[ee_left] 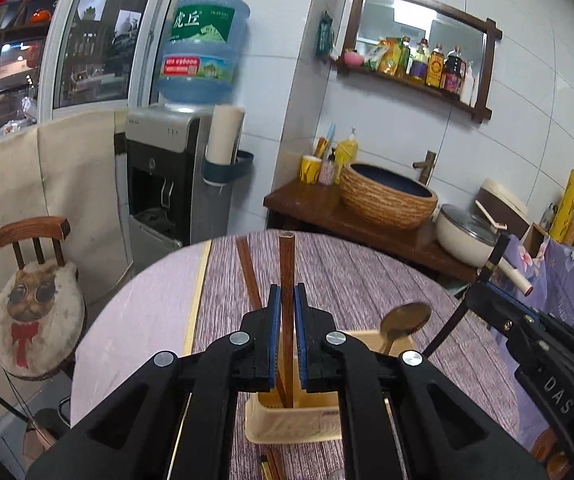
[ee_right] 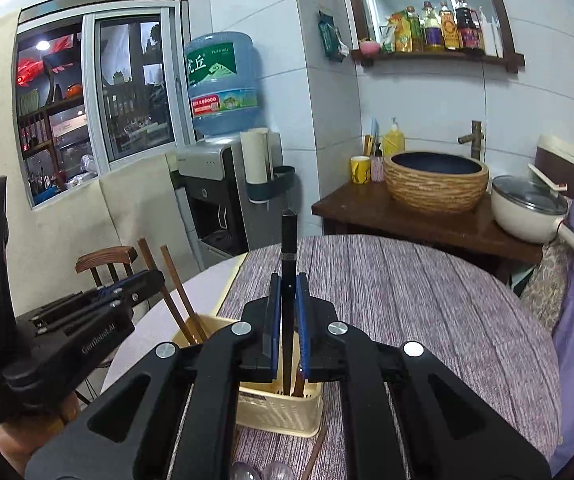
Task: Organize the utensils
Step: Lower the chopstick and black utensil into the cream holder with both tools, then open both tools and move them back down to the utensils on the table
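A cream slotted basket stands on the round table. My left gripper is shut on a brown wooden chopstick that stands upright with its lower end in the basket. A second brown chopstick and a bronze spoon lean in the basket. At the right, my right gripper holds a black chopstick. In the right wrist view, the right gripper is shut on that black chopstick, whose tip is in the basket. The left gripper is beside the two brown chopsticks.
The table has a purple-grey striped cloth. Loose spoons and a chopstick lie at its near edge. Behind it are a chair with a cat cushion, a water dispenser and a wooden counter with a pot.
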A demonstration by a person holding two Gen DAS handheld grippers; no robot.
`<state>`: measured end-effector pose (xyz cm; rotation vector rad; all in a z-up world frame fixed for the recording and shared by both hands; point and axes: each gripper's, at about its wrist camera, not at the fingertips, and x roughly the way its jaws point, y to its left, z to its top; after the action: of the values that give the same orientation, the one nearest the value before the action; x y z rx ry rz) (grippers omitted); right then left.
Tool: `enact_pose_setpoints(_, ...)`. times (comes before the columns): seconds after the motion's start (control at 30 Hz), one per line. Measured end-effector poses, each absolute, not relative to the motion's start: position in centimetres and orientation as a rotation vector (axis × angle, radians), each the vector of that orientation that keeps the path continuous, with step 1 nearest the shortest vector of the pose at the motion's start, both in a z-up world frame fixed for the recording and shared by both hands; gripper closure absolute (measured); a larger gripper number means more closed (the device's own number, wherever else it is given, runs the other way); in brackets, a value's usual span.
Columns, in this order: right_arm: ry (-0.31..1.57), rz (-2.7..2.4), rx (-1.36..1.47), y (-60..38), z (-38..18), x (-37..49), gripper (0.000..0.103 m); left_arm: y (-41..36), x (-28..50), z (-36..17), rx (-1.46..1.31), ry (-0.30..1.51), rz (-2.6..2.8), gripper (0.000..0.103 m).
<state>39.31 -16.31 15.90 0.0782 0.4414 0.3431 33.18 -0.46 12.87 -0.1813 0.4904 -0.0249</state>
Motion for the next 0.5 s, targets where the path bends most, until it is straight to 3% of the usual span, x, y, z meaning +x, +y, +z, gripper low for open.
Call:
enact_pose_setpoints(0.27,0.432,0.329,0.062,-16.3,14.4,39.3,0.094,-0.5,32.9,11.9,-0.176,0.508,-0.042,0.095)
enact_pose_setpoints(0.3,0.422,0.332,0.064,-16.4,14.4,39.1,0.093,-0.5,32.7,12.0,-0.171,0.505,-0.043,0.091)
enact_pose_setpoints(0.33,0.41,0.335,0.062,-16.5,14.4,38.9,0.085,-0.5,32.4,12.0,-0.169,0.501,-0.047,0.085)
enact_pose_setpoints(0.37,0.396,0.334,0.058,-16.6,14.4,38.5,0.068,-0.4,32.0,12.1,-0.169,0.493,-0.053,0.064)
enact_pose_setpoints(0.4,0.379,0.327,0.055,-16.8,14.4,38.0,0.058,-0.3,31.4,12.3,-0.172,0.477,-0.054,0.043)
enact_pose_setpoints(0.43,0.358,0.32,0.054,-16.9,14.3,37.4,0.044,-0.3,30.8,12.3,-0.173,0.458,-0.052,0.039)
enact_pose_setpoints(0.5,0.341,0.312,0.05,-17.3,14.0,36.3,0.043,-0.2,29.3,12.3,-0.165,0.43,-0.046,0.038)
